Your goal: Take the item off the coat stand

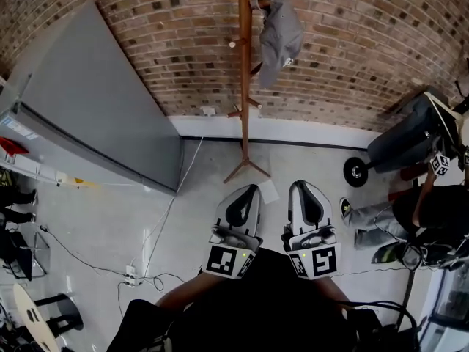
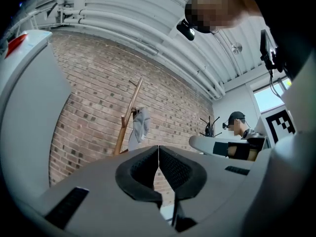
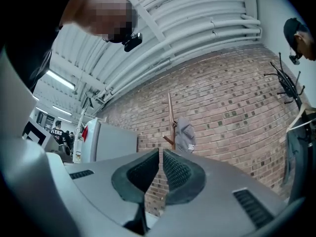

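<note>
A grey cap (image 1: 279, 38) hangs from a high peg of the wooden coat stand (image 1: 245, 86) against the brick wall. The same cap (image 2: 140, 125) (image 3: 185, 136) and stand (image 2: 126, 120) (image 3: 171, 117) show far off in both gripper views. My left gripper (image 1: 249, 189) and right gripper (image 1: 302, 185) are held side by side low in the head view, well short of the stand's base. Both are shut with nothing between the jaws (image 2: 158, 154) (image 3: 161, 157).
A large grey cabinet (image 1: 88, 116) stands left of the stand. A power strip and cables (image 1: 132, 271) lie on the floor at left. A person (image 1: 432, 211) sits at right beside a wheeled cart (image 1: 403, 141). A second black coat stand (image 3: 284, 80) is further right.
</note>
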